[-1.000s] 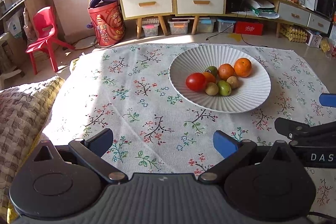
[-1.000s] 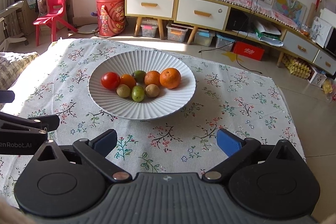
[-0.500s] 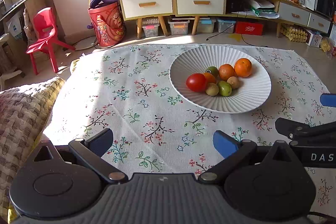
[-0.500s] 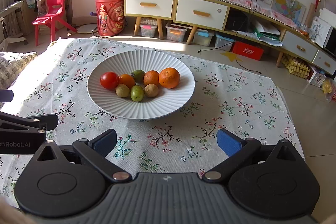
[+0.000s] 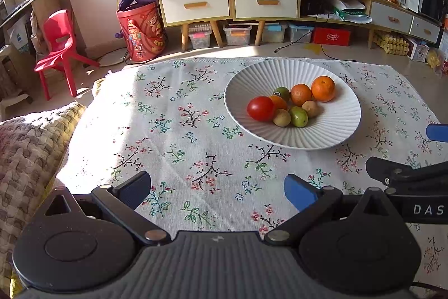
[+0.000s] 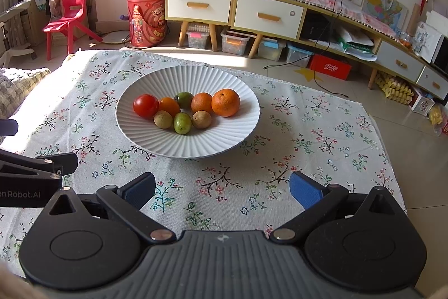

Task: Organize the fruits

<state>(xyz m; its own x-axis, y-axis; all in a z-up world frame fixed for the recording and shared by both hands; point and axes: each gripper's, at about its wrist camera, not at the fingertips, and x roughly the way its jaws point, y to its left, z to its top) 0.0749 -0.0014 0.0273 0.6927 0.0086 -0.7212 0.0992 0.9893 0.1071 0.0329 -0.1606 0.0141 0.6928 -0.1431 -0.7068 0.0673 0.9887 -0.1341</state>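
Fruits [image 6: 186, 109] all lie clustered in the ribbed white plate [image 6: 240, 131], which fits sorting either finished or yet to come, so we bid no move. Our left tool [image 5: 217, 191] and right tool [image 6: 221, 191] hang spread wide, holding nothing, above the floral-clothed surface [image 6: 322, 142]; behind it a sunlit, cluttered room.

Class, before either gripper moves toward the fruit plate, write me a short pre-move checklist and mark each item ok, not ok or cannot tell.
1. Left gripper open and empty: ok.
2. Right gripper open and empty: ok.
3. All fruit inside the plate, none on the tablecloth: ok.
4. Cloth between grippers and plate free of obstacles: ok.
5. Tomato and big orange at the row's ends, open to a grasp: ok.
6. Where the fruit should go: cannot tell.
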